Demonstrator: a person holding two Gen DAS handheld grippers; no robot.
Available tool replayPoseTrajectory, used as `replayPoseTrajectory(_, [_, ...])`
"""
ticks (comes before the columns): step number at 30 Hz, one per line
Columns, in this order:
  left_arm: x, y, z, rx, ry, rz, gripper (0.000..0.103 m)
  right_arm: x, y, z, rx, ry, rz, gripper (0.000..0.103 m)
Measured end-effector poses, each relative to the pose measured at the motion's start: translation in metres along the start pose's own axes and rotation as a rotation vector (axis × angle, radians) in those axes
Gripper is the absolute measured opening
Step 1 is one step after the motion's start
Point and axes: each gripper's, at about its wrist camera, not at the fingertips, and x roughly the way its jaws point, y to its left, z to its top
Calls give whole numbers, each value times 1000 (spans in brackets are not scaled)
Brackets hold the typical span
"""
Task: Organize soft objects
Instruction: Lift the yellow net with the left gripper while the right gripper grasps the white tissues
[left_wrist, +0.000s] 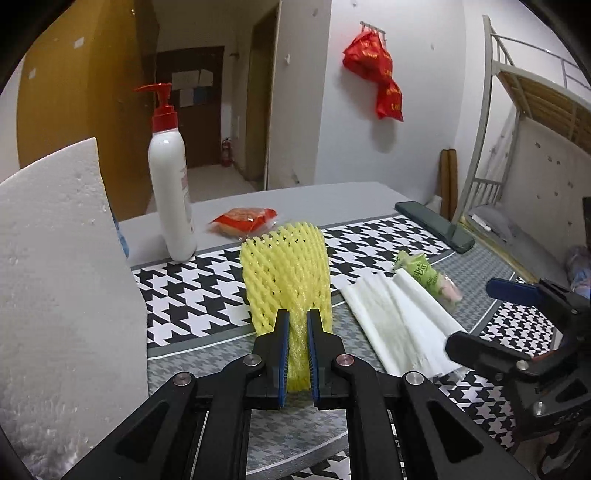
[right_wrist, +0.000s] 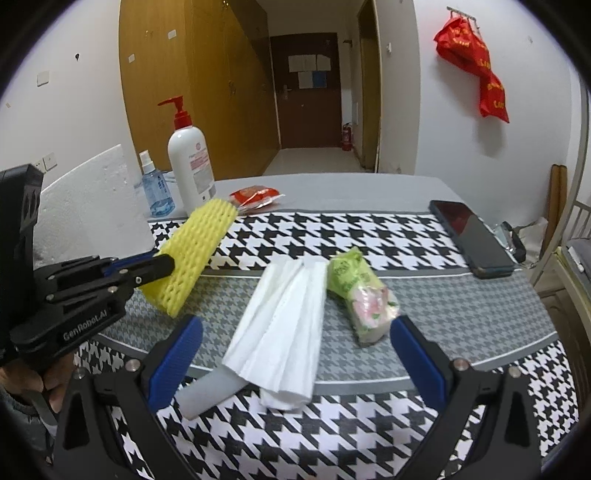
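Left gripper jaws clamped on the yellow foam fruit net, lifted off the desk; right gripper jaws wide, empty, near the folded tissues.

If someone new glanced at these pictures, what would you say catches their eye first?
Most likely the yellow foam net, pinched at its near end in the left gripper and raised above the houndstooth mat. Next, the fanned white tissue lying mid-mat between the open right gripper's fingers, with a green tissue pack beside it.
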Motion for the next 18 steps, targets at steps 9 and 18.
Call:
replayPoseTrajectory(9, [-3, -2, -3, 3, -6, -11, 10, 24, 4, 0, -22, 106, -7, 73])
replayPoseTrajectory(18, [-2, -3, -3, 3, 3, -31, 10, 40, 1, -1, -13, 168, -2, 40])
